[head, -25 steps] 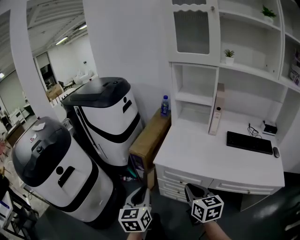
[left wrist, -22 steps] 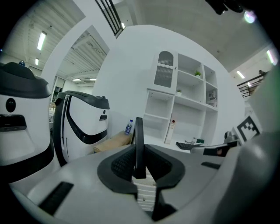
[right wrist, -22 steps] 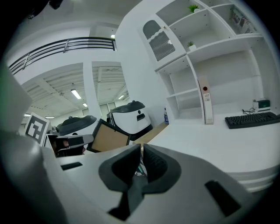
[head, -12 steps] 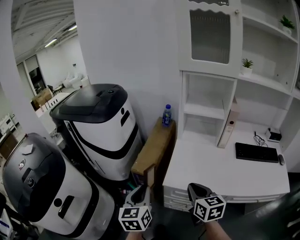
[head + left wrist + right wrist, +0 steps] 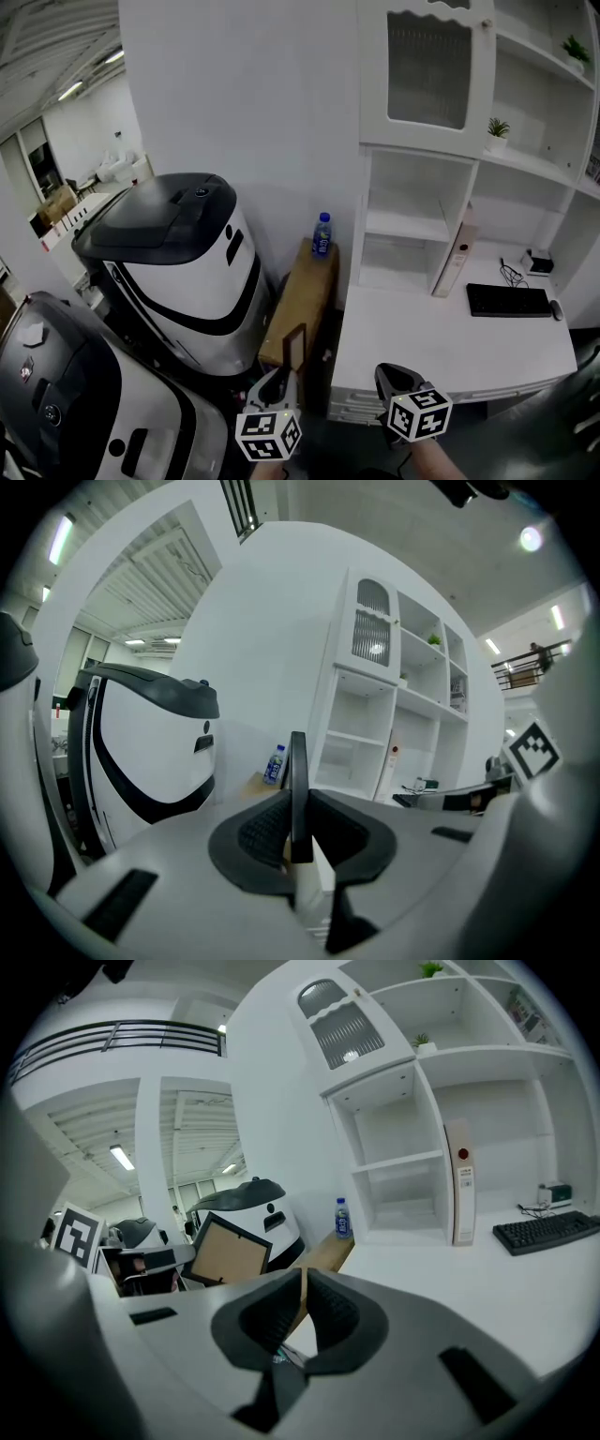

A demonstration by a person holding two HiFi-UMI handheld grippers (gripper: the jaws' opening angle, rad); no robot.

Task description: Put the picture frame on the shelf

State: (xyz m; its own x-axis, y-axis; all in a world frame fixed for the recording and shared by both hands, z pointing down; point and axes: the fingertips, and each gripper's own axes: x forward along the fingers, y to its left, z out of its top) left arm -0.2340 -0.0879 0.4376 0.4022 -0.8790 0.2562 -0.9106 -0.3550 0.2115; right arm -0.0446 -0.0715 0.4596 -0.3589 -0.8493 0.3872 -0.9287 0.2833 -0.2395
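Observation:
My left gripper (image 5: 277, 382) is shut on a dark picture frame (image 5: 296, 348), low in the head view. In the left gripper view the picture frame (image 5: 297, 794) stands edge-on between the two pads of that gripper (image 5: 298, 808). From the right gripper view the picture frame (image 5: 228, 1251) shows its brown backing at the left. Beside it, my right gripper (image 5: 390, 380) is shut with nothing in it, and the right gripper (image 5: 302, 1290) points toward the white shelf unit (image 5: 405, 225). The shelf unit (image 5: 403, 1162) has open compartments above a white desk (image 5: 441, 342).
A cardboard box (image 5: 300, 295) with a water bottle (image 5: 322, 234) on it stands left of the desk. Two large white-and-black machines (image 5: 178, 272) fill the left. A binder (image 5: 456, 251), a keyboard (image 5: 507, 300) and a small plant (image 5: 497, 129) are on the desk and shelves.
The view has swung left, so the shelf unit and desk sit further right and the machines lower left. Both grippers stay at the bottom edge.

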